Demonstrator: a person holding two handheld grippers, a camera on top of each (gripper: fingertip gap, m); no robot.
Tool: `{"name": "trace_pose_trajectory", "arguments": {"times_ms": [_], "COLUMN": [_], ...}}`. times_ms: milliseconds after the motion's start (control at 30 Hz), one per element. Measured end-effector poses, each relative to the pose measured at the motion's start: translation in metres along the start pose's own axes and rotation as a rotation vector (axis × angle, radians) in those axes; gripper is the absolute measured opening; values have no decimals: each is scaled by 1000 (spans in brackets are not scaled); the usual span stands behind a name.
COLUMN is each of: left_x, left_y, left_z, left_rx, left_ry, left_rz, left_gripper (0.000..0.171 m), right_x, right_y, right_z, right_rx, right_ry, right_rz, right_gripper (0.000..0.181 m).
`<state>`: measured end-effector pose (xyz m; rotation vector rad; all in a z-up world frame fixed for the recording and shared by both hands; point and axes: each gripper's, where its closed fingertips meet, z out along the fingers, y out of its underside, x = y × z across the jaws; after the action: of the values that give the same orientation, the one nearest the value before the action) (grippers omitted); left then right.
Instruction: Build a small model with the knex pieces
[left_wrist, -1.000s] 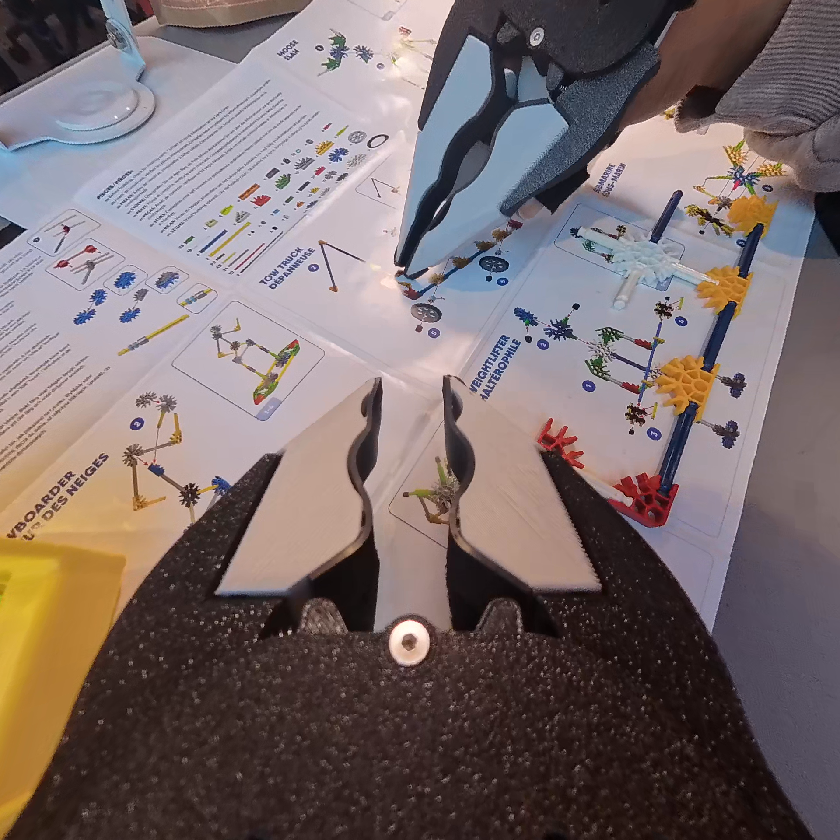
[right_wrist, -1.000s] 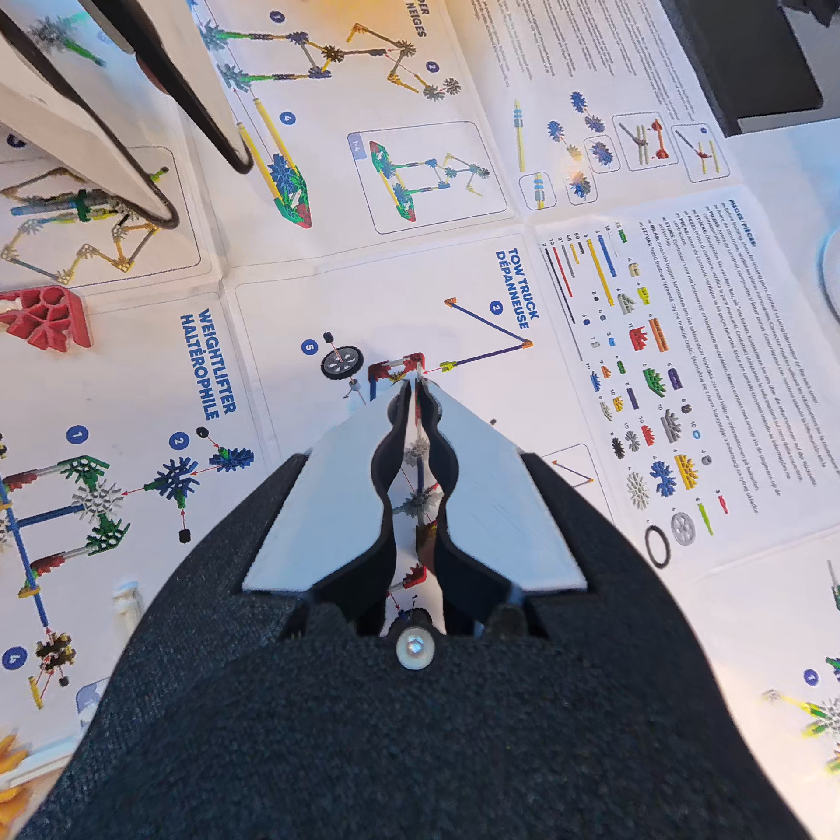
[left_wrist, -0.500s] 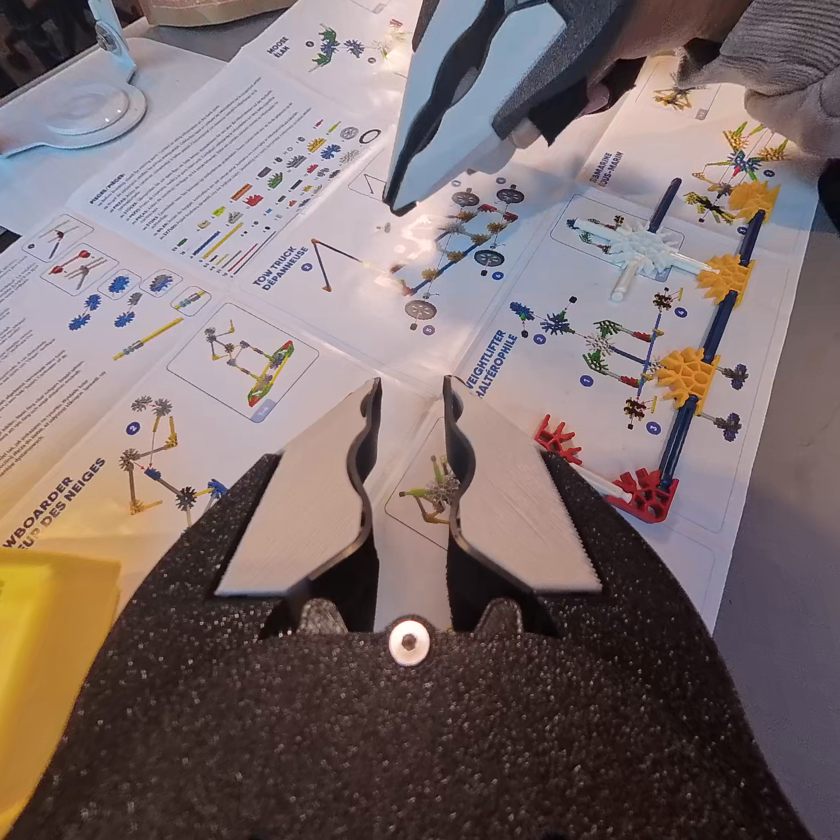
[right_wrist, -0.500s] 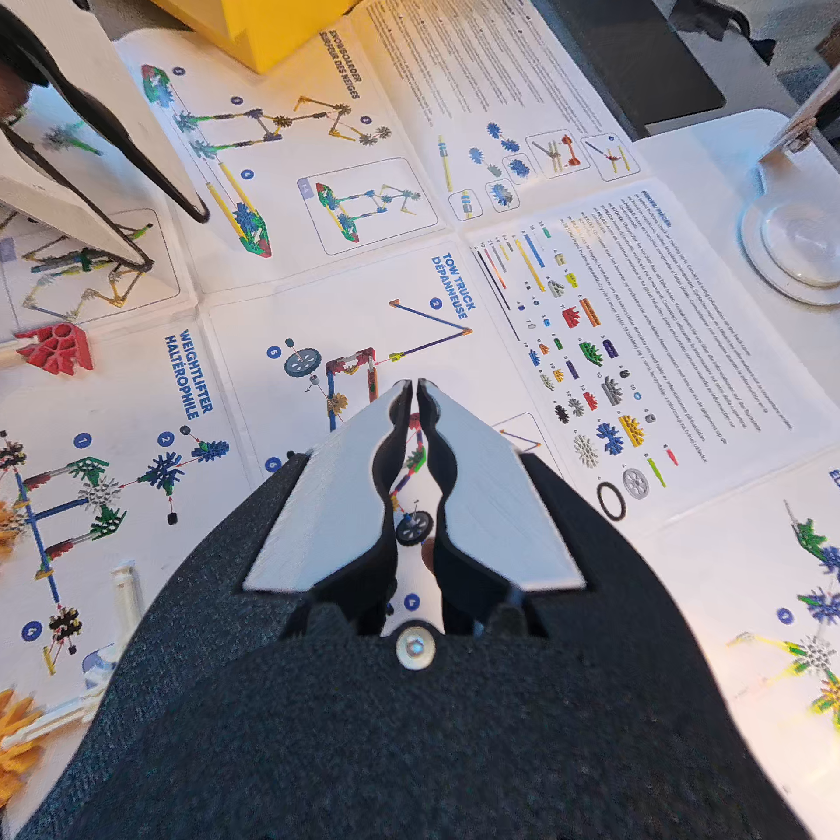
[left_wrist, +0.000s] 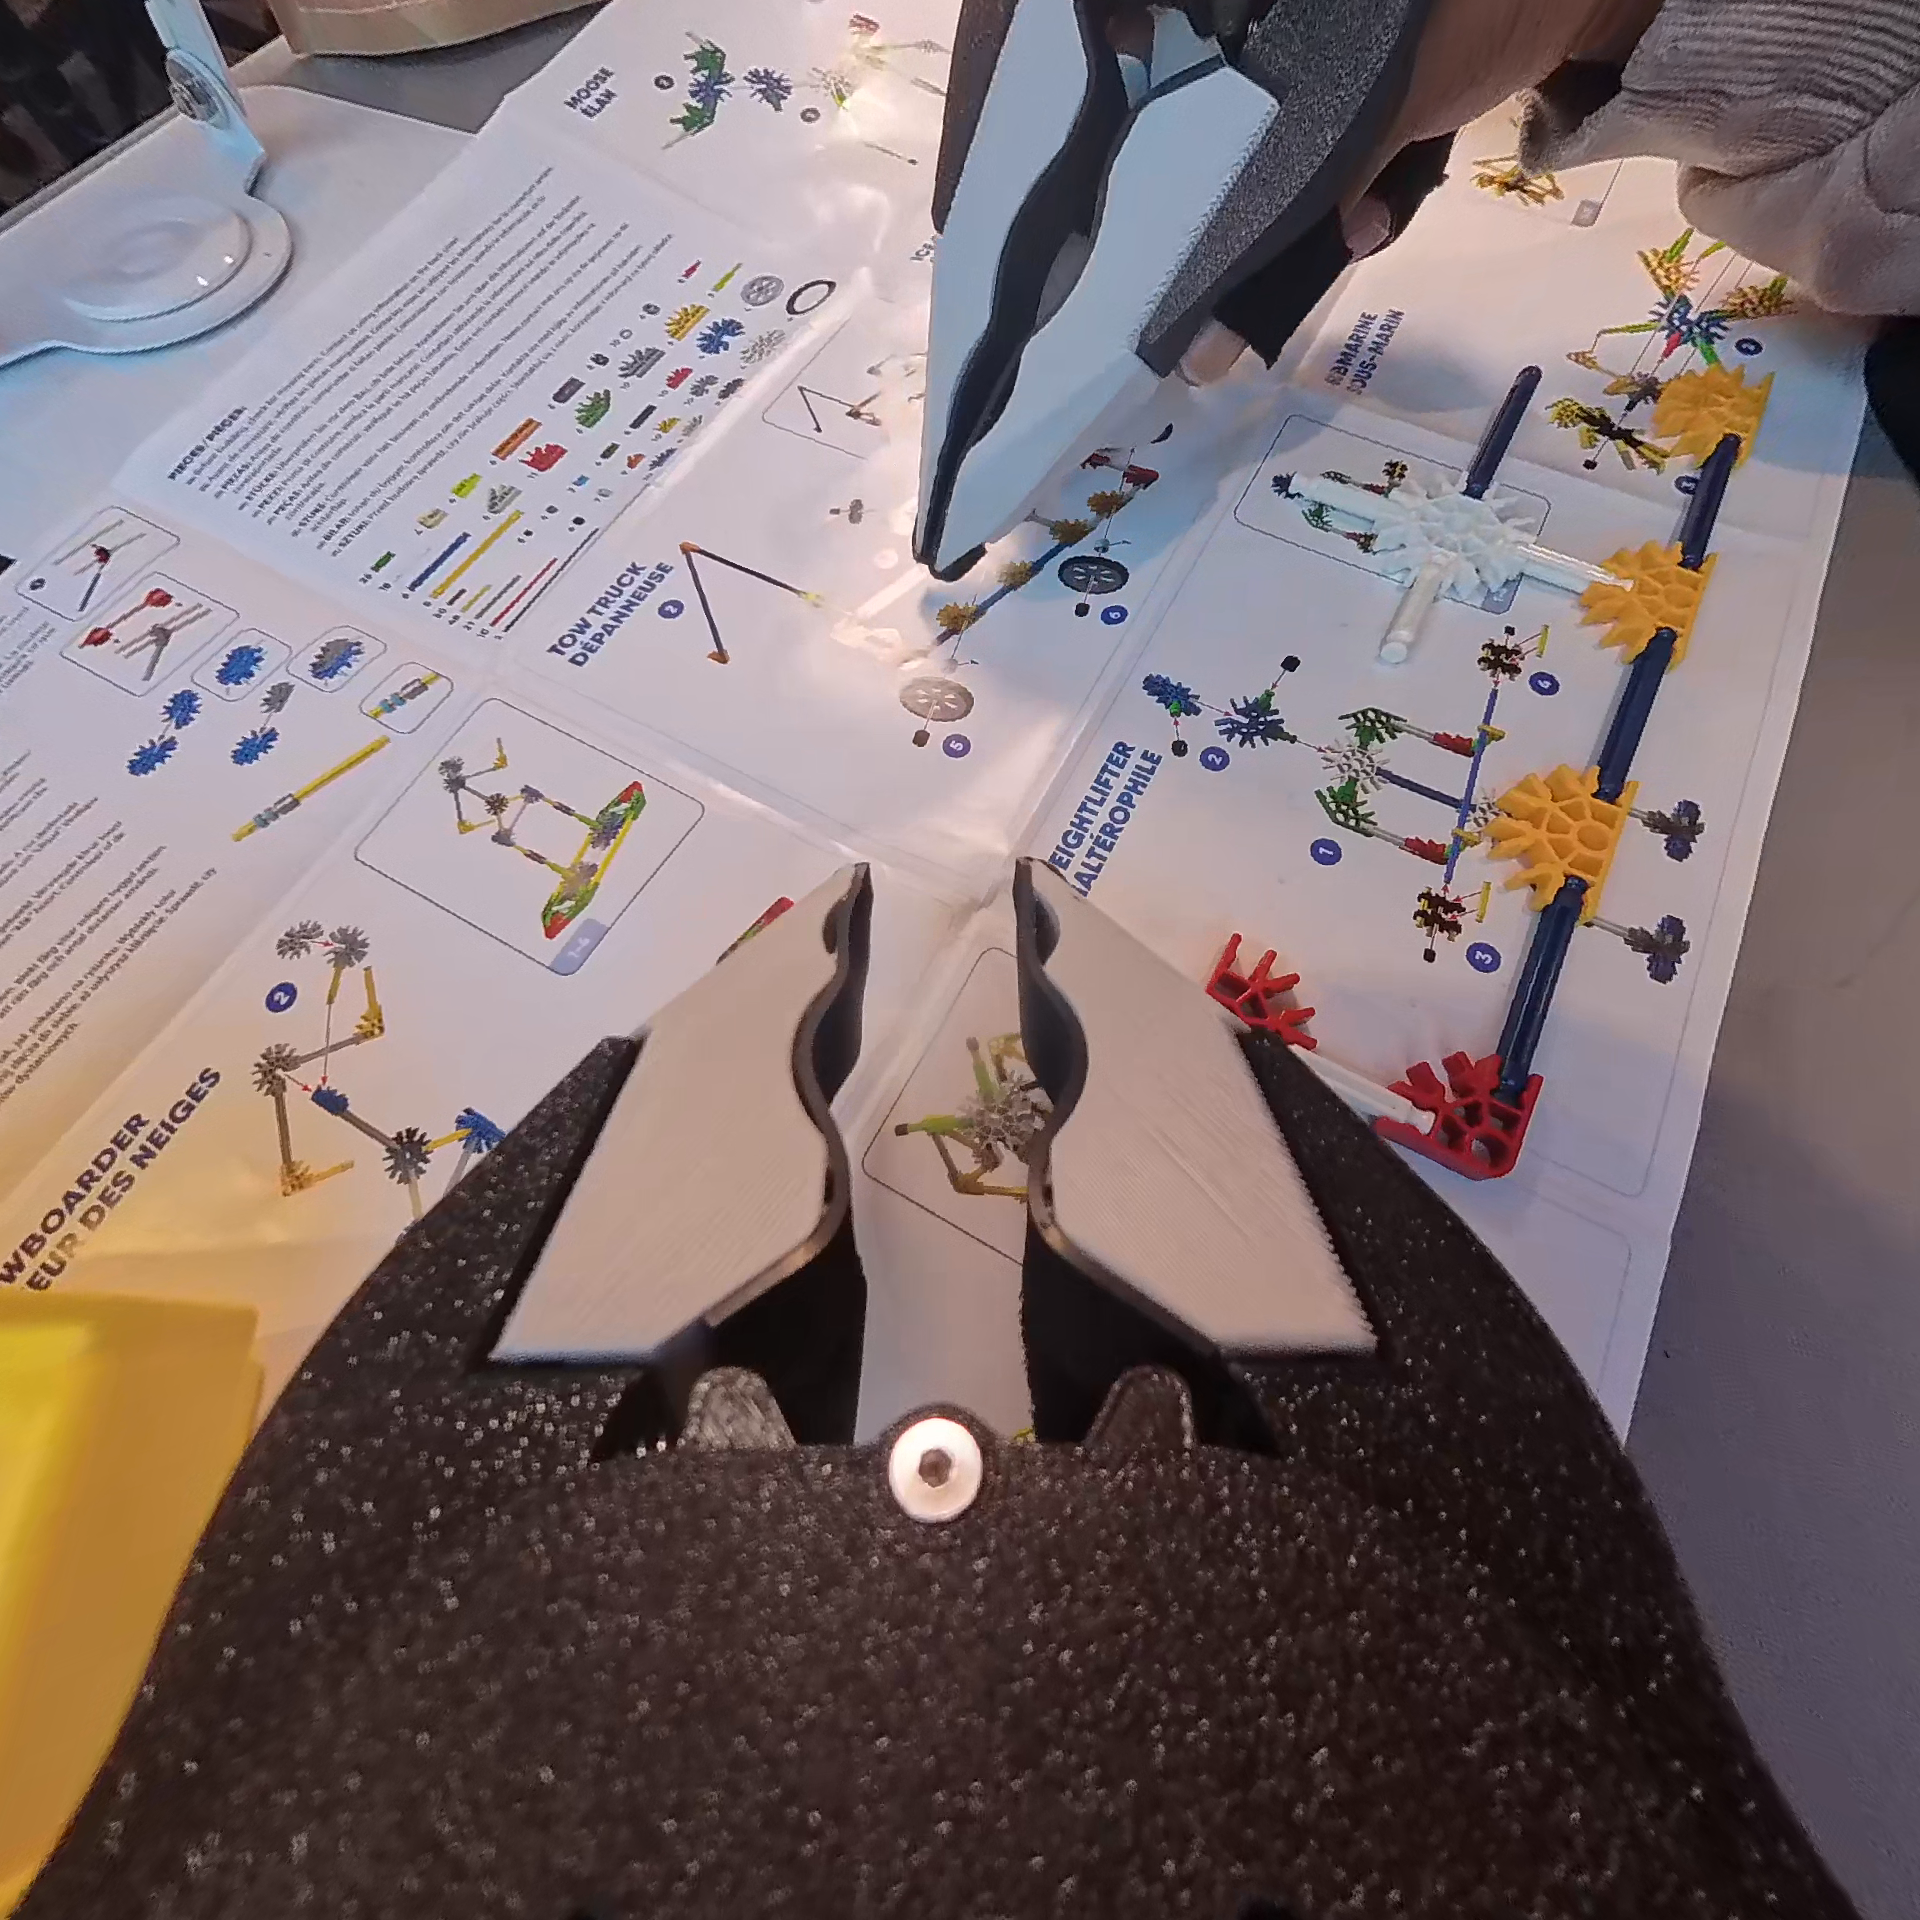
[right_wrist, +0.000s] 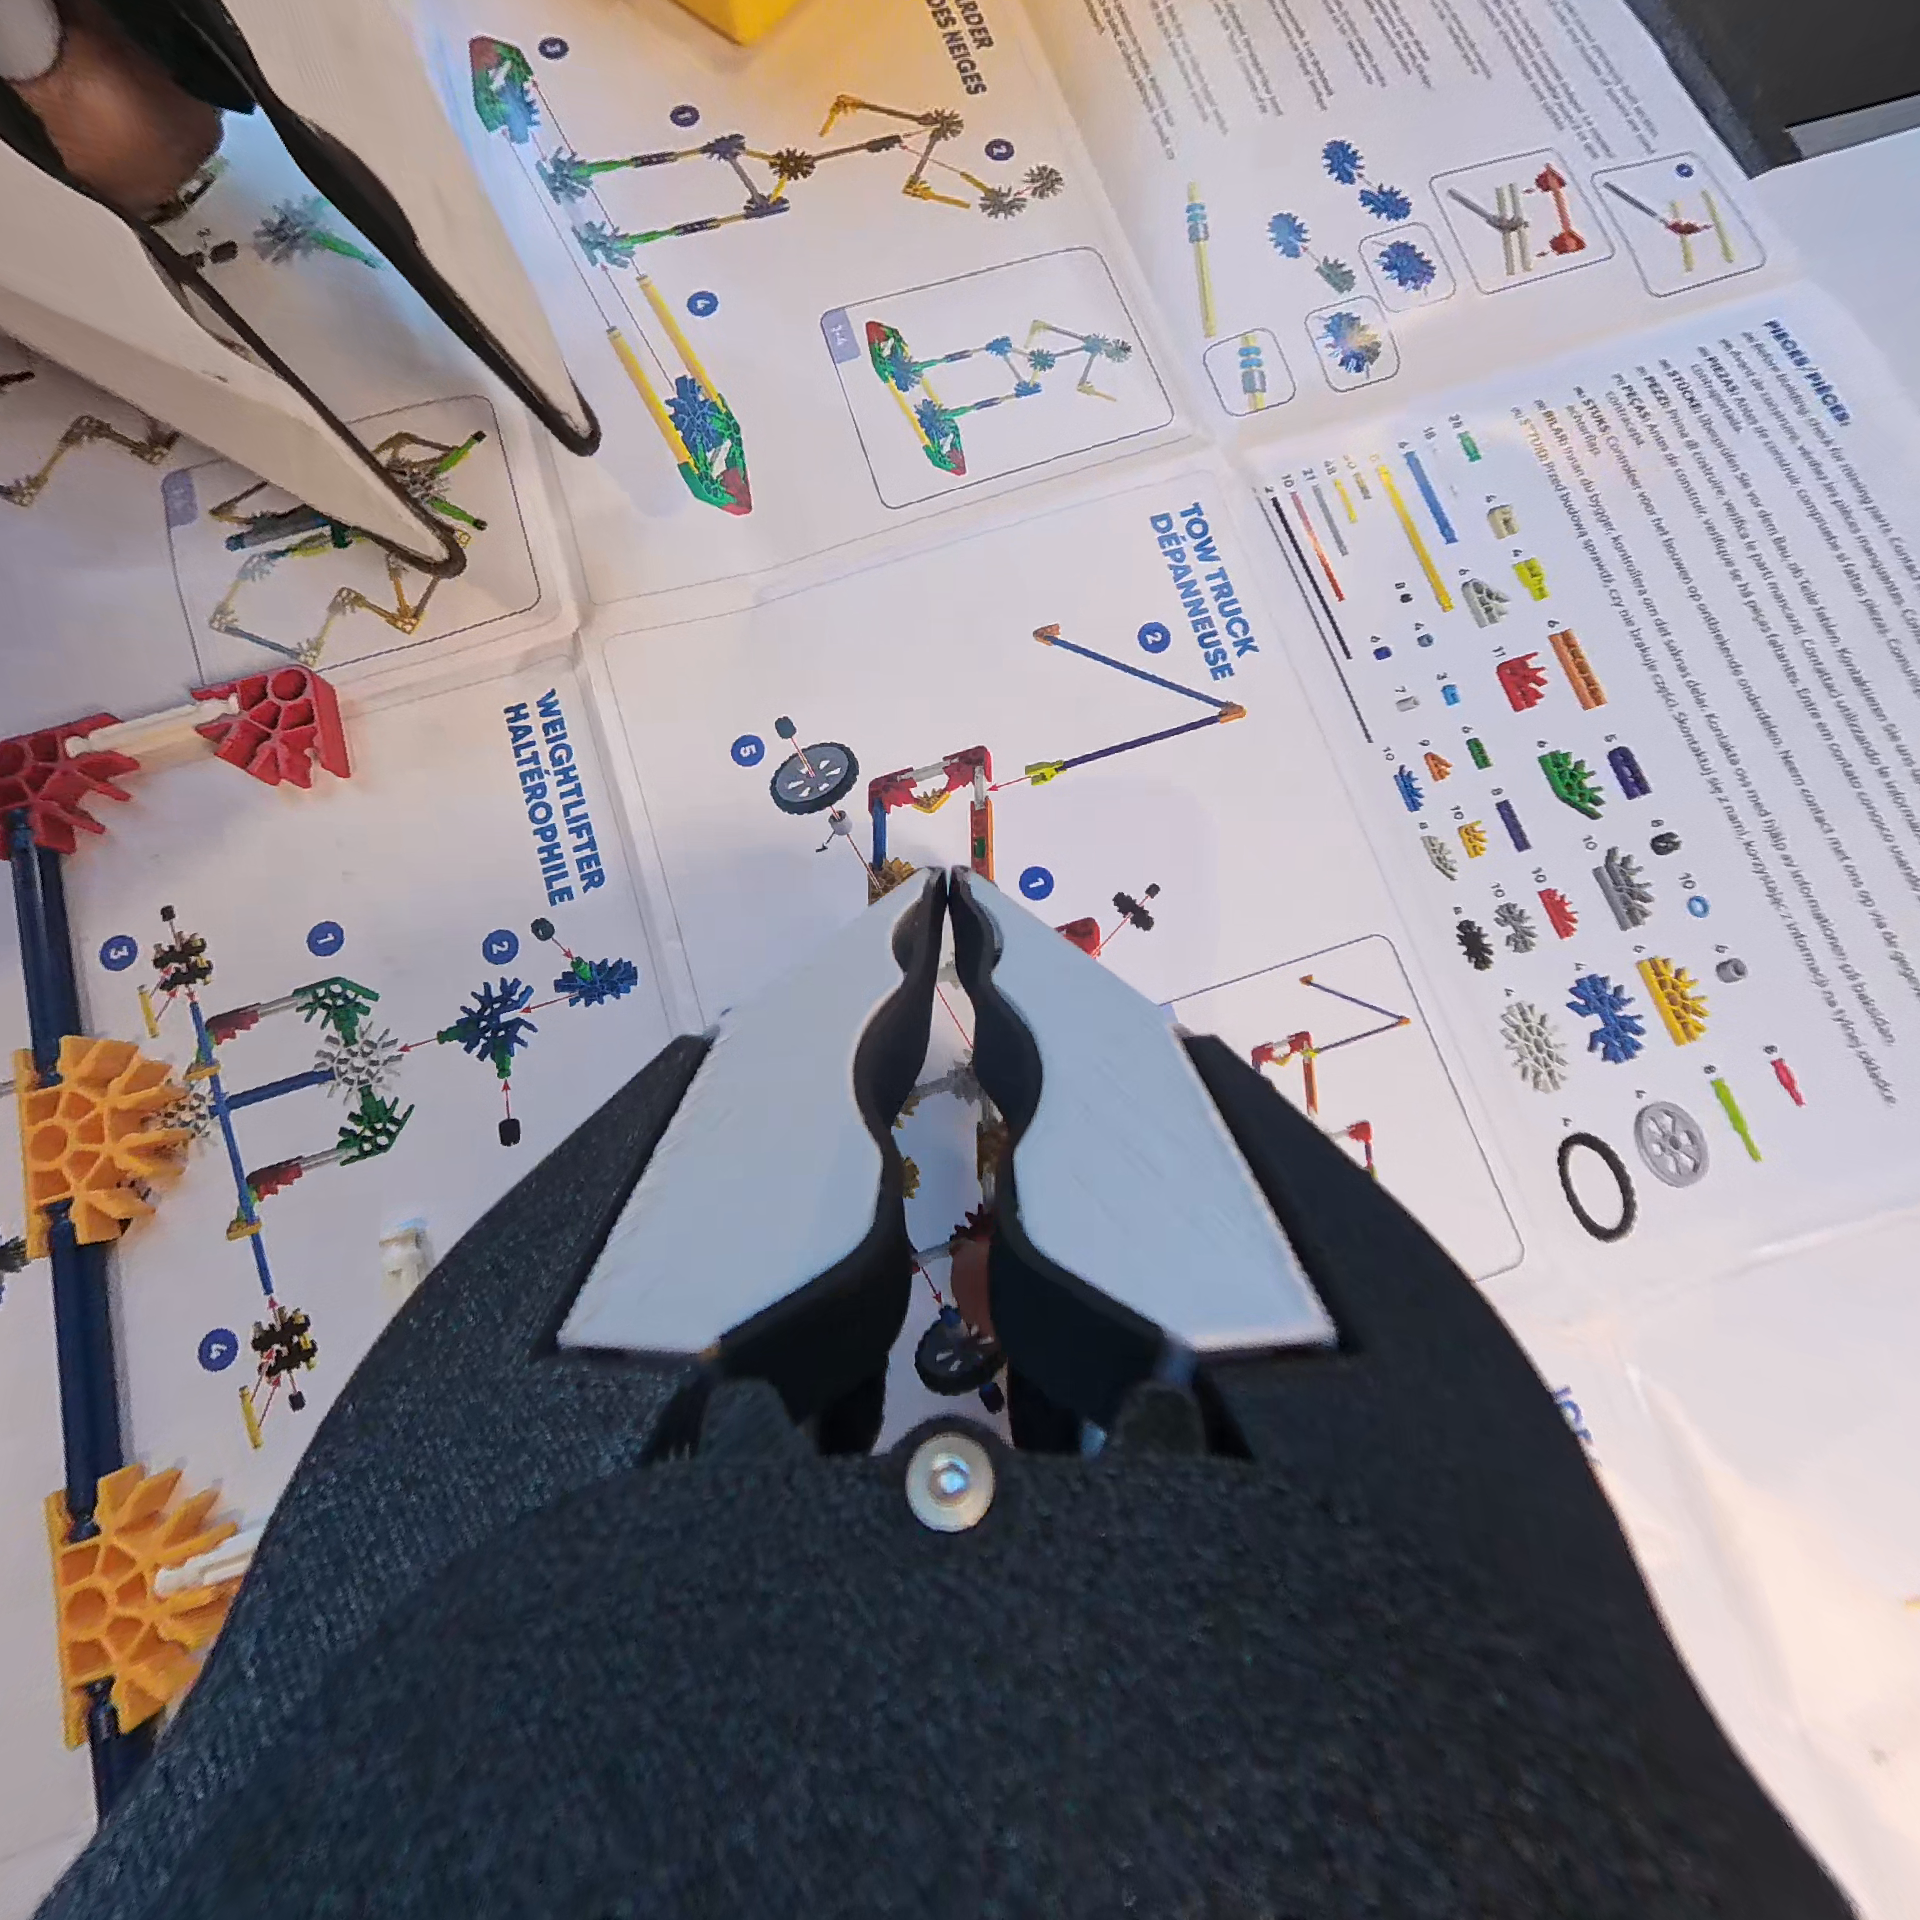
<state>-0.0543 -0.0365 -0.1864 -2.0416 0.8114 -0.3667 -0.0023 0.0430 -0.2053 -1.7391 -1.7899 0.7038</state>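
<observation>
Right gripper (right_wrist: 948, 875): fingers pinched together, empty, tips close over the instruction sheet (right_wrist: 1039, 582), seemingly pointing at a truck diagram. Left gripper (left_wrist: 940, 883): fingers parted, nothing between, hovering over the sheet near the red connector (left_wrist: 1257, 992). Only the left view shows the white snowflake connector (left_wrist: 1455, 530); the right shows the wheel drawing the tips hide.

Both cams ride on the grippers, looking fwd along the jaws and steeply down at the instruction sheet (left_wrist: 644, 343) on the bench. Left wrist view sits a bit higher and farther back, facing the right gripper (left_wrist: 940, 561) across the sheet. Right wrist view sits close over the sheet, facing back twd the left gripper (right_wrist: 509, 499) at its top-left. Shared: the sheet's middle panels, the red connector (left_wrist: 1257, 997) and the yellow connectors (right_wrist: 94, 1132).
</observation>
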Motion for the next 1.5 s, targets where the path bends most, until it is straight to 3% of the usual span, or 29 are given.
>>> {"name": "trace_pose_trajectory", "arguments": {"times_ms": [533, 700, 800, 933, 1033, 1133, 1233, 1367, 1500], "left_x": [-2, -13, -34, -102, -163, -211, -244, -265, -267], "left_y": [0, -8, -25, -51, -41, -20, 10, 72, 113], "left_z": [1, -6, -27, -105, -169, -198, -186, -157, -137], "left_rx": [4, 64, 133, 193, 70, -158, -364, -690, -859], "left_ry": [-19, -83, -185, -467, -604, -606, -484, -369, -299], "left_rz": [7, -7, -3, 10, -69, -124, -197, -240, -285], "left_gripper": [25, 25, 25, 26, 33, 36, 29, 26, 22], "right_x": [0, 0, 1, 6, 3, -9, -20, -28, -28], "right_y": [1, 1, -6, -31, -37, -25, -7, 13, 25], "right_z": [1, 1, -8, -48, -81, -101, -111, -117, -126], "right_rx": [-9, -17, 14, 151, 254, 317, 341, 345, 346], "right_ry": [16, 34, 76, 170, 219, 239, 264, 299, 330], "right_rz": [-2, -10, -20, -6, 34, 75, 106, 144, 172], "right_gripper": [0, 1, 3, 8, 10, 11, 11, 11, 11]}}
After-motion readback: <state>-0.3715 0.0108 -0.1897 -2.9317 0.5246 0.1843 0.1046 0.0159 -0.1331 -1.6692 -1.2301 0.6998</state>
